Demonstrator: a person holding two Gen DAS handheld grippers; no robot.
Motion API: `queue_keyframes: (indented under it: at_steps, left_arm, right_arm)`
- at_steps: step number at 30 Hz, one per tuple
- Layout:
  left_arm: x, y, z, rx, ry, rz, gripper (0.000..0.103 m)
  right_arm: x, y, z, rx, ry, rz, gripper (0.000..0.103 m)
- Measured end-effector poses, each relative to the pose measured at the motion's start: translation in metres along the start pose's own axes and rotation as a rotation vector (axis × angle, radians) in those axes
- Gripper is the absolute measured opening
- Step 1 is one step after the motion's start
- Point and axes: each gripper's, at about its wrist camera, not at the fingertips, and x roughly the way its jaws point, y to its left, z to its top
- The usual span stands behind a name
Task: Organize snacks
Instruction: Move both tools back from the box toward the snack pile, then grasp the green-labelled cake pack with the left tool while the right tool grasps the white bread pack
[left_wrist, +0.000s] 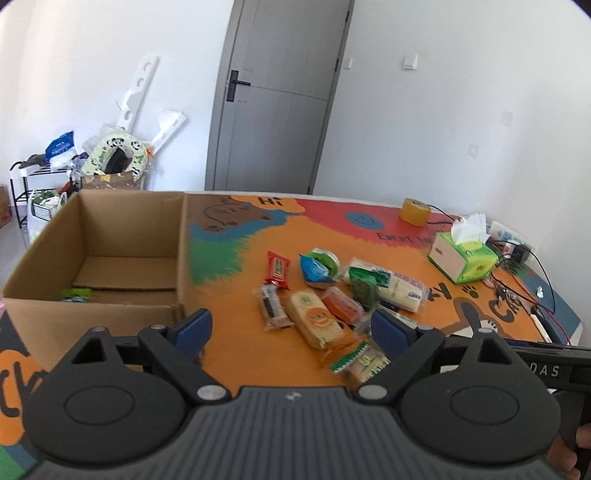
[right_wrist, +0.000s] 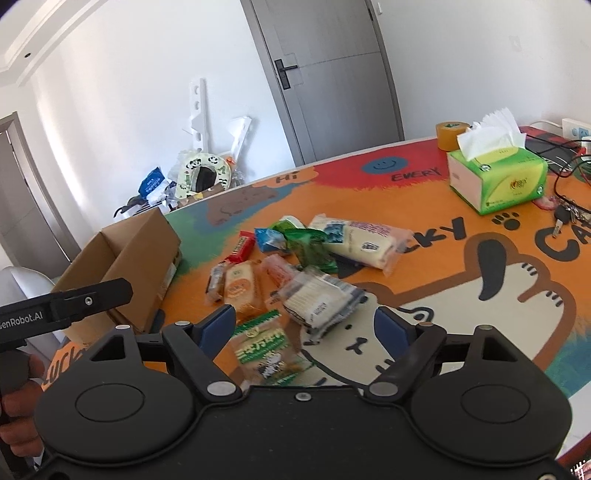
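Two tools, both w/ jaws spread wide, nothing held. Your right tool (right_wrist: 304, 325) hovers over the snack pile (right_wrist: 295, 266) on the counter (right_wrist: 461, 295): green cracker pack (right_wrist: 264, 349) lies just below-left of its tips, long axis roughly along the fingers, so it's prob. the nearer pick. Left tool (left_wrist: 291, 328) sits btwn pile and cardboard box (left_wrist: 110, 258); box lies to its left.

The colourful printed table mat (right_wrist: 424, 258) reads "Hi", "EVERY", "CKY" and "CA" in black letters. The black handle of the left gripper (right_wrist: 66, 304) carries "GenRobot.AI" in white. Print on the snack wrappers is too small to read.
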Motion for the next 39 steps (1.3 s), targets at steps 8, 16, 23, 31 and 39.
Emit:
queue_keyframes:
  at_steps: [8,16,23,31,39]
  left_arm:
    - [0.022,-0.021,-0.009,0.005,0.049,-0.003,0.092]
    - [0.044,-0.049,-0.018,0.024,0.101,0.025,0.093]
    - [0.063,-0.073,-0.024,0.059,0.138,0.05,0.093]
    - [0.08,-0.094,-0.032,0.088,0.162,0.073,0.093]
    - [0.095,-0.105,-0.04,0.111,0.161,0.128,0.093]
  right_arm:
    - [0.001,-0.021,-0.007,0.019,0.017,-0.027,0.079]
    - [0.003,-0.046,-0.015,0.055,0.019,-0.048,0.079]
    - [0.006,-0.067,-0.022,0.078,0.027,-0.062,0.079]
    - [0.009,-0.083,-0.027,0.093,0.029,-0.066,0.079]
    - [0.014,-0.09,-0.028,0.106,0.034,-0.063,0.079]
